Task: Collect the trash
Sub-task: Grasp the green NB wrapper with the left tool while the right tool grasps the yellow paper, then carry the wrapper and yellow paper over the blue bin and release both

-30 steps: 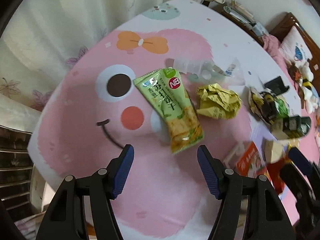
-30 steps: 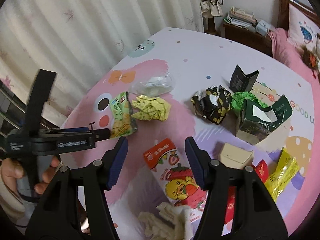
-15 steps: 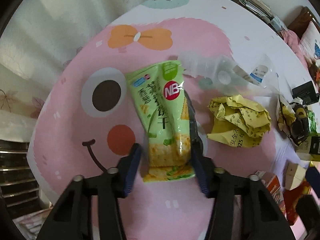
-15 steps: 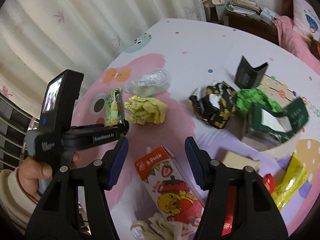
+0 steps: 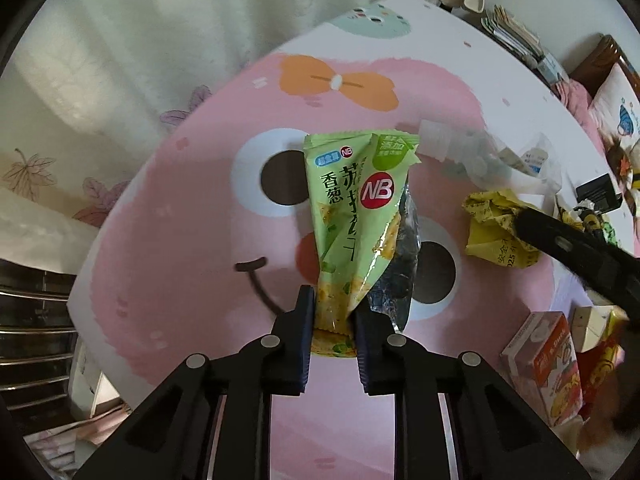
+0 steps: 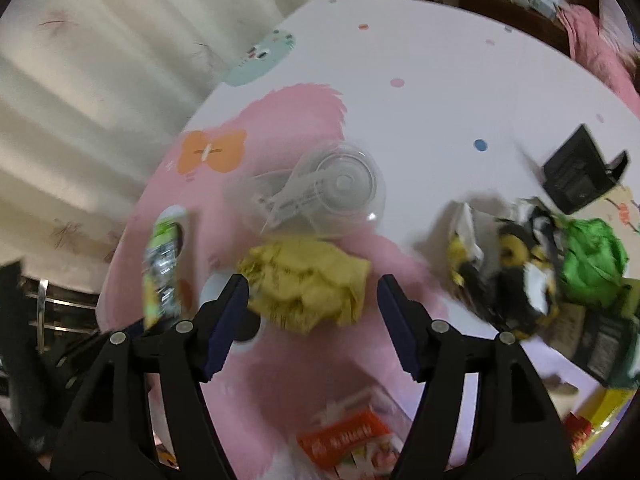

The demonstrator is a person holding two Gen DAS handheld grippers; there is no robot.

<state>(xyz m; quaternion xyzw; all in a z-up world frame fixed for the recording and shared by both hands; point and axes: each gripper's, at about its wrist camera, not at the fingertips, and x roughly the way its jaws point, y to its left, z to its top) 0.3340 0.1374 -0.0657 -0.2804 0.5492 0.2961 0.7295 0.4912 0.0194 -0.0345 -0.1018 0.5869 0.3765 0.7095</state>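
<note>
My left gripper (image 5: 334, 312) is shut on the lower end of a green snack wrapper (image 5: 354, 216), which stands lifted off the pink cartoon tablecloth (image 5: 192, 216). From the right wrist view the same green wrapper (image 6: 162, 264) shows at the left. My right gripper (image 6: 312, 304) is open, its blue pads either side of a crumpled yellow paper ball (image 6: 308, 284). That yellow ball (image 5: 494, 232) lies right of the wrapper, partly behind the right gripper's black arm (image 5: 576, 260).
A clear plastic cup (image 6: 328, 192) lies behind the yellow ball. Farther right are a black-and-yellow wrapper (image 6: 516, 276), green crumpled trash (image 6: 592, 260) and a black box (image 6: 576, 176). A red drink carton (image 6: 352, 444) lies near. Curtains (image 5: 140, 32) hang past the table's left edge.
My left gripper closed on the green wrapper and raised it off the cloth. My right gripper moved forward and left, from over the red carton to around the yellow paper ball.
</note>
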